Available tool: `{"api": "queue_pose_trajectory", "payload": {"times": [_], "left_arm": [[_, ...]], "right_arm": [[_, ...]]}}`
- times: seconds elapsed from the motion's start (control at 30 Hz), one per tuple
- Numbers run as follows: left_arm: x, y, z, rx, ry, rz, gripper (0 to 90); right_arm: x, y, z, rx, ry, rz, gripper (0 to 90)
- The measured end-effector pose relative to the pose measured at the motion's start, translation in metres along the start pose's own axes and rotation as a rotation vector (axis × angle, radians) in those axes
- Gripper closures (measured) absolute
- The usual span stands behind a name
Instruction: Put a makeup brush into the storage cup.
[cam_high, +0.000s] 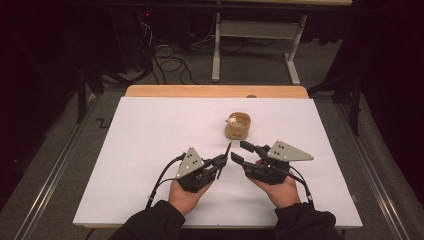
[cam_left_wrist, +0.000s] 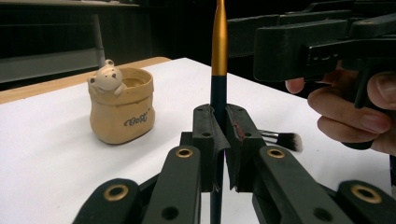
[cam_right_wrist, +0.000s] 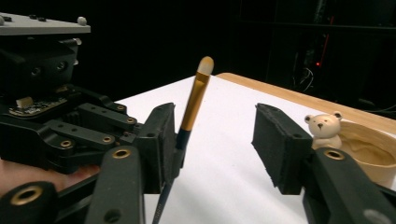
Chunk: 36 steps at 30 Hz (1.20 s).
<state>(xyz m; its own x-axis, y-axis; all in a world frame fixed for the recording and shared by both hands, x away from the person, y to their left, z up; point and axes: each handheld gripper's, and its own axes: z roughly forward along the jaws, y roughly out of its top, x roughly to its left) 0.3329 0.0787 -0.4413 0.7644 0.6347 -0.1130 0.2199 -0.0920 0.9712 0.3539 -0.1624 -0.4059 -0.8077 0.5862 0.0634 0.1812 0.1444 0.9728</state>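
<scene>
My left gripper (cam_high: 220, 162) (cam_left_wrist: 218, 135) is shut on a slim makeup brush (cam_left_wrist: 218, 46) (cam_high: 227, 151) with a dark handle, gold ferrule and flat pale tip, held upright and leaning slightly. My right gripper (cam_high: 240, 152) (cam_right_wrist: 219, 144) faces it from the right with its jaws apart around the brush (cam_right_wrist: 191, 109). The handle stands close beside one pad (cam_right_wrist: 161, 144), while the other pad (cam_right_wrist: 278, 144) is well clear of it. A tan ceramic pot with a small bear figure on its rim (cam_high: 238, 126) (cam_left_wrist: 121, 105) (cam_right_wrist: 364, 149) stands just beyond both grippers.
A second brush with white-tipped bristles (cam_left_wrist: 282, 138) lies on the white sheet (cam_high: 150, 150) behind my left jaws. The sheet covers a wooden table (cam_high: 215, 91). Dark floor, cables and a white table frame (cam_high: 255, 45) lie beyond the far edge.
</scene>
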Motion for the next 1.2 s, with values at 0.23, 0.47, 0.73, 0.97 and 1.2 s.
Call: {"api": "queue_pose_trajectory", "payload": {"times": [0.23,0.47,0.73,0.97,1.2], "left_arm": [[-0.003,0.000,0.001,-0.003,-0.001,0.008,83.3],[-0.004,-0.001,0.001,-0.004,-0.001,0.014,83.3],[-0.007,-0.001,0.002,-0.004,-0.004,0.024,83.3],[-0.009,-0.002,0.003,-0.004,-0.005,0.028,83.3],[-0.009,-0.002,0.002,-0.009,0.001,0.023,83.3]], "right_arm": [[0.001,-0.001,0.002,0.000,0.033,0.011,56.3],[0.004,-0.002,0.007,0.009,0.069,0.037,61.0],[0.003,-0.003,0.009,0.004,0.085,0.062,66.0],[0.002,-0.004,0.011,0.011,0.087,0.076,69.8],[0.002,-0.006,0.011,0.014,0.091,0.092,73.3]]}}
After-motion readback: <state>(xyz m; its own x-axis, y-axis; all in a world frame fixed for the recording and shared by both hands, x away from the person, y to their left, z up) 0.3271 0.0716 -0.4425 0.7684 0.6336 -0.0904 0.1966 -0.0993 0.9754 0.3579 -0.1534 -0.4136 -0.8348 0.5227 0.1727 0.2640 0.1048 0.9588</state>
